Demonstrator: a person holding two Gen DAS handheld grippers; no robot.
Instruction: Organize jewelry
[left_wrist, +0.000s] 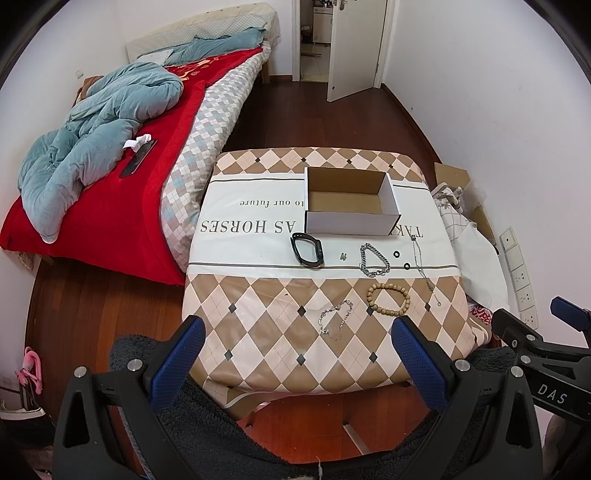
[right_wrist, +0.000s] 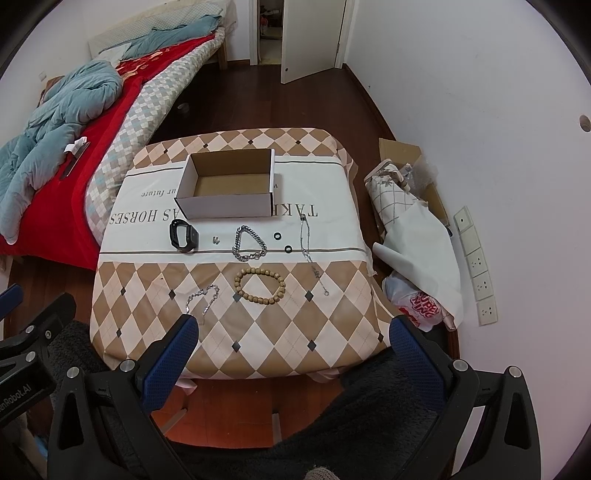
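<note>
Both the left gripper (left_wrist: 297, 341) and the right gripper (right_wrist: 291, 341) hang wide apart and empty at the table's near edge. The thin silver bracelet (left_wrist: 335, 318) lies just ahead of the left one, nearer it, the empty cardboard box (left_wrist: 351, 201) well beyond. The cloth (left_wrist: 258, 288) reads "AS HORSES"; one tool body reads "DAS".

Place: we are in a home bedroom.
Bed (left_wrist: 155, 155): our landmark, unmade, with a red cover and a rumpled blue quilt (left_wrist: 99, 122) on it.
Table (left_wrist: 295, 332): just beside the bed's foot corner, under a diamond-patterned cloth.
Door (left_wrist: 354, 44): beyond the bed's far end, standing open.
Floor (left_wrist: 306, 114): dark wood, running alongside the bed.
</note>
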